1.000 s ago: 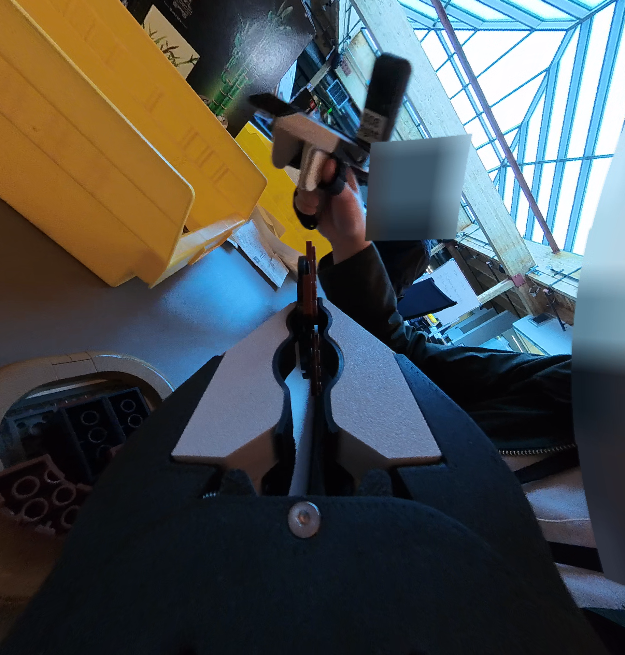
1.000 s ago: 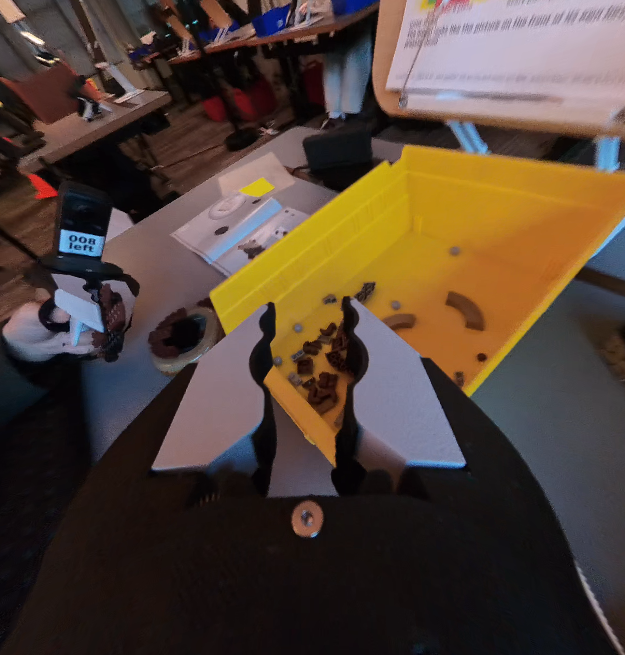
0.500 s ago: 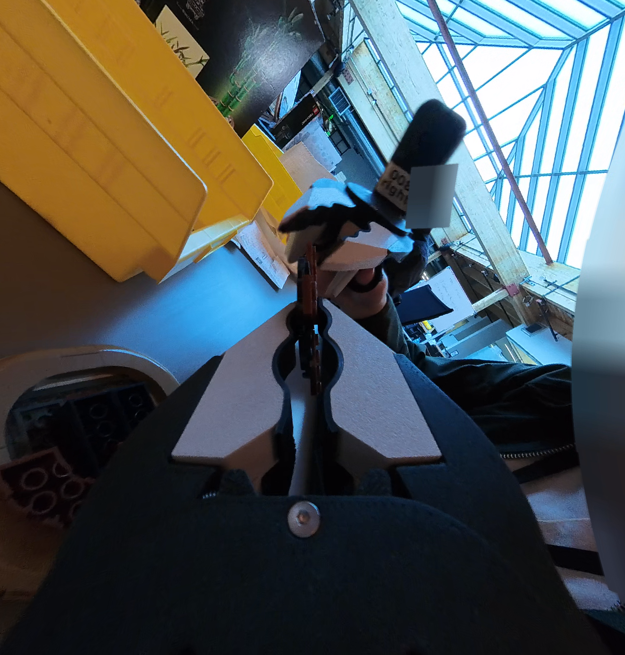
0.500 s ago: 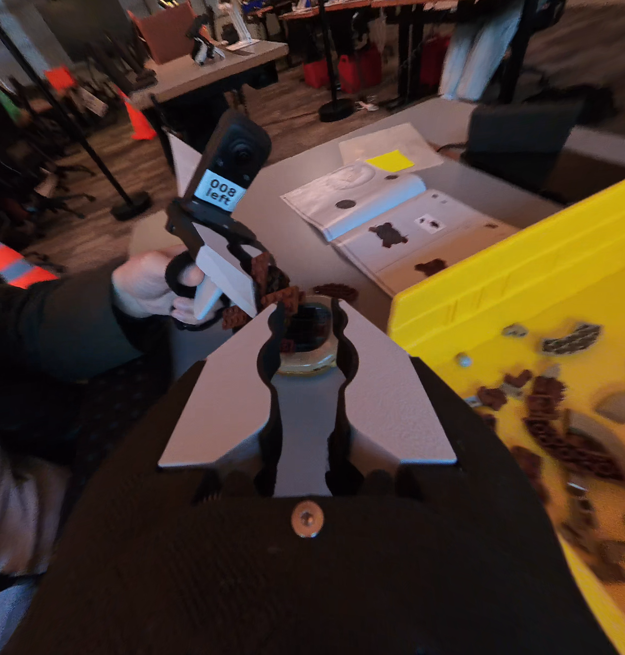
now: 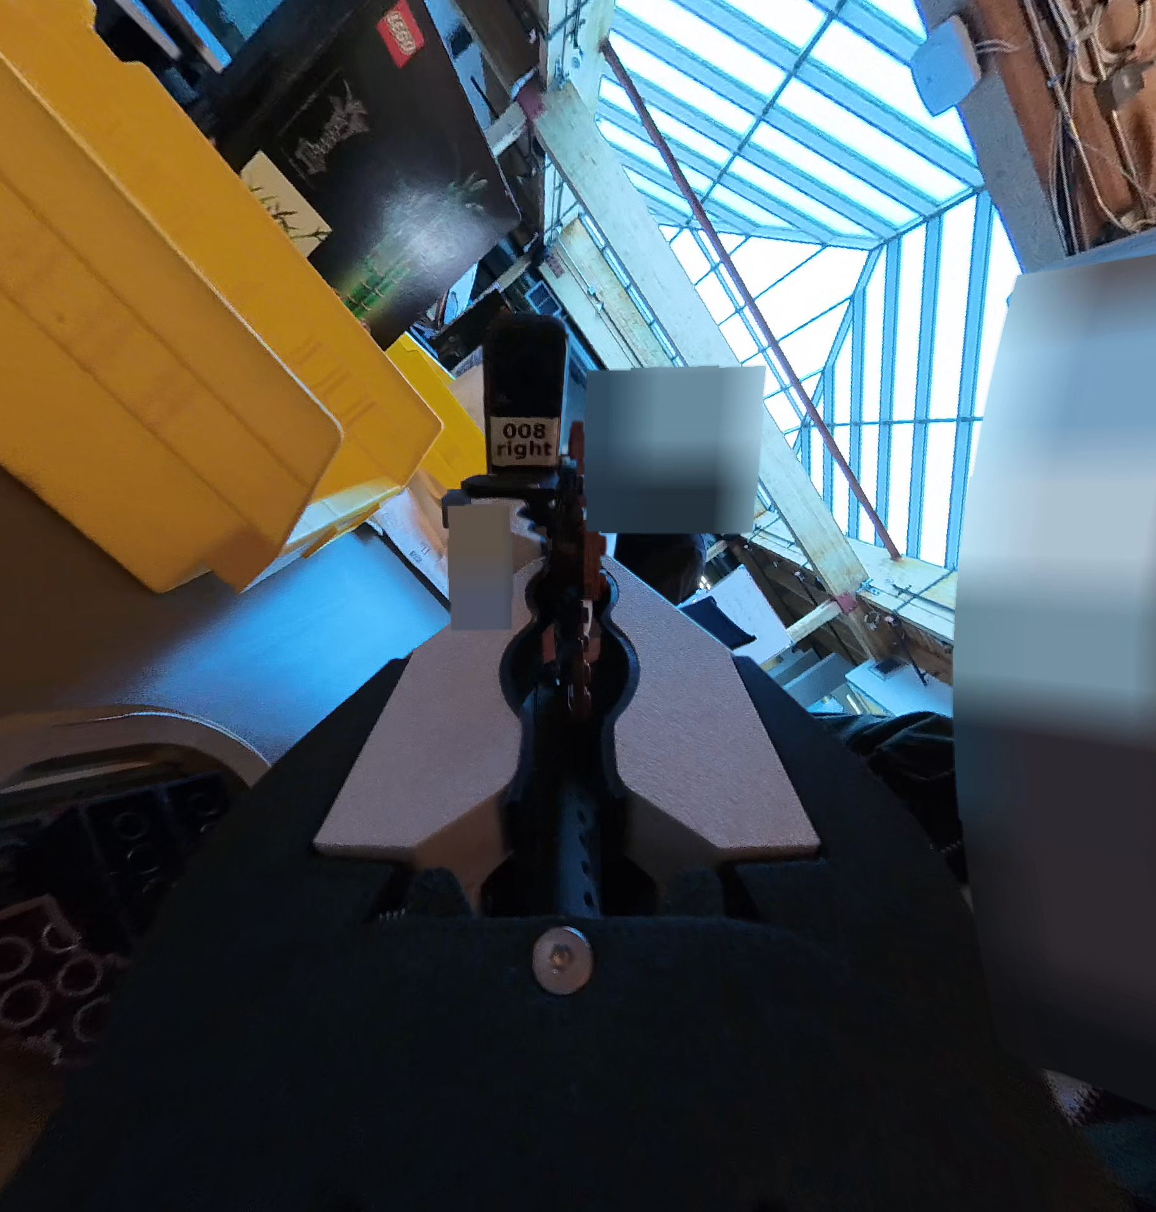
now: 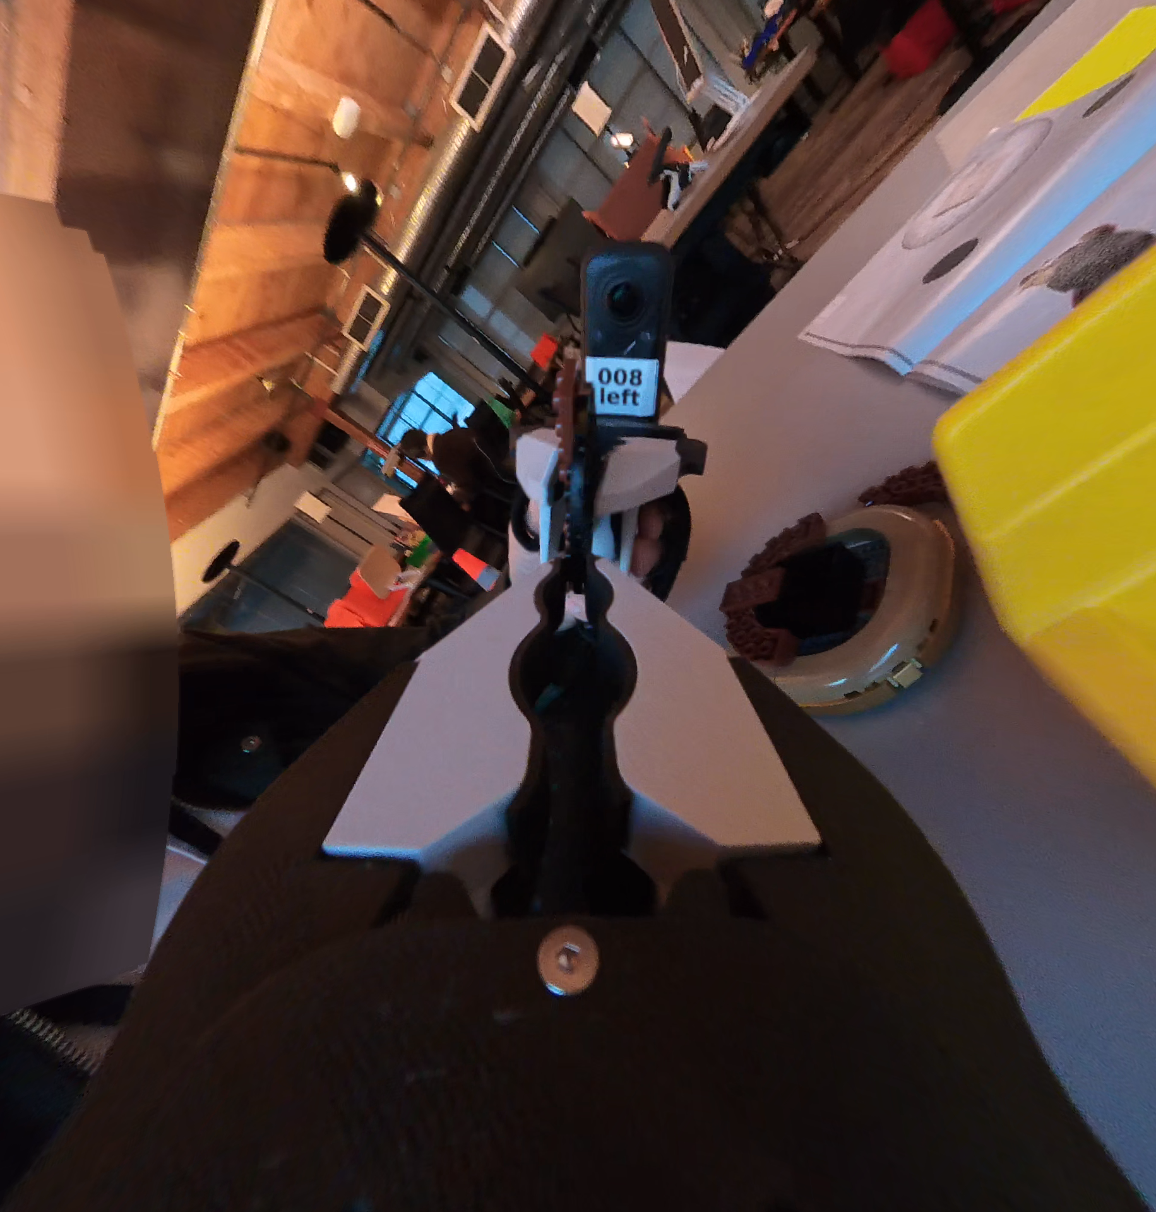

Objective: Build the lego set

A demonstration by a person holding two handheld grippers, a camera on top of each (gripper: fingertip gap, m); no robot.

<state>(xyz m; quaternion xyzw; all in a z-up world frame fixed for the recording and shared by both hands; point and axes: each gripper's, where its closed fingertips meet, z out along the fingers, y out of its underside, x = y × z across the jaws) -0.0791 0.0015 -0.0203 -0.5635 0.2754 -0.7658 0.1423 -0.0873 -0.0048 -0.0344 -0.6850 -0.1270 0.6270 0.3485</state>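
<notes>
My left gripper (image 5: 570, 590) clamped brown lego assembly (image 5: 572, 577) edge-on, long axis pointing far; my right gripper (image 6: 574, 577) pinched its far end.

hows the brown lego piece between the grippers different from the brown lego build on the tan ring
The thin lego piece is held in the air, clamped between the left gripper and the right gripper. The lego build rests untouched on the tan ring on the table. The thin lego piece is slim and seen edge-on; the lego build is a chunkier cluster curving around the ring's hole. Both are reddish brown.
</notes>
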